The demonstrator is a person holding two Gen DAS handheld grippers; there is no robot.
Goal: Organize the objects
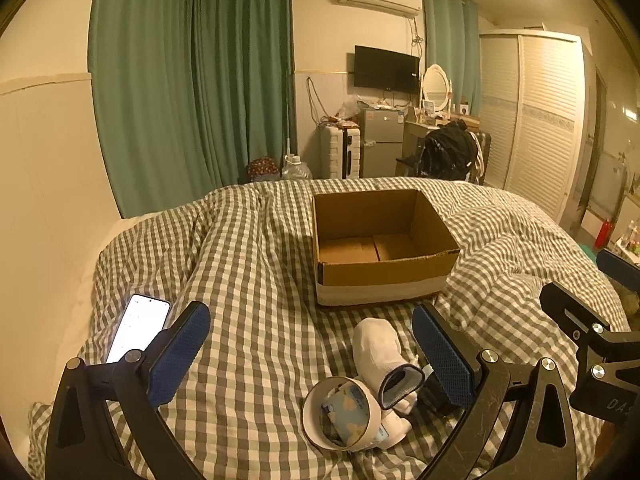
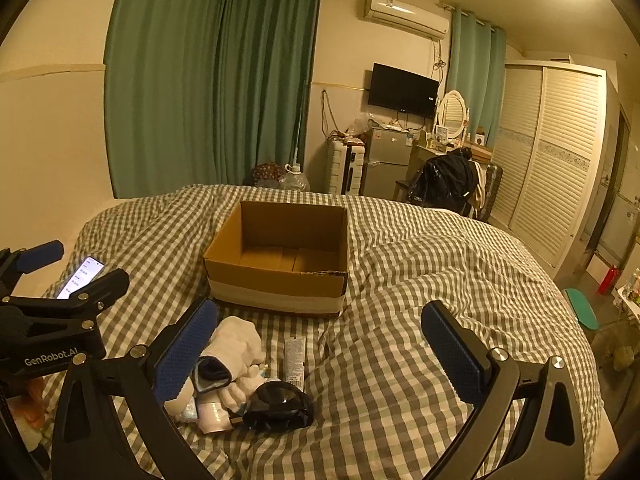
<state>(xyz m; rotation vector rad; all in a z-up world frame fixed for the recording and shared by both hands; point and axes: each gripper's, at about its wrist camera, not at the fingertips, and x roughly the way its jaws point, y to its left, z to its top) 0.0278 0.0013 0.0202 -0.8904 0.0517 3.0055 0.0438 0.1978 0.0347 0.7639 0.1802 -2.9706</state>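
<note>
An empty cardboard box (image 1: 380,248) stands on the checked bed cover, also in the right wrist view (image 2: 280,256). In front of it lies a pile: white socks (image 1: 380,352), a tape roll (image 1: 340,412) with a small blue packet inside, a tube (image 2: 295,360) and black goggles (image 2: 278,400). The socks also show in the right wrist view (image 2: 236,344). My left gripper (image 1: 312,356) is open above the pile, holding nothing. My right gripper (image 2: 320,352) is open over the pile's right side, holding nothing.
A lit phone (image 1: 138,326) lies on the cover at the left, also in the right wrist view (image 2: 80,276). The checked cover (image 1: 260,260) is rumpled. Beyond the bed are green curtains, a fridge (image 1: 380,140), a chair with dark clothes (image 1: 448,152) and a wardrobe.
</note>
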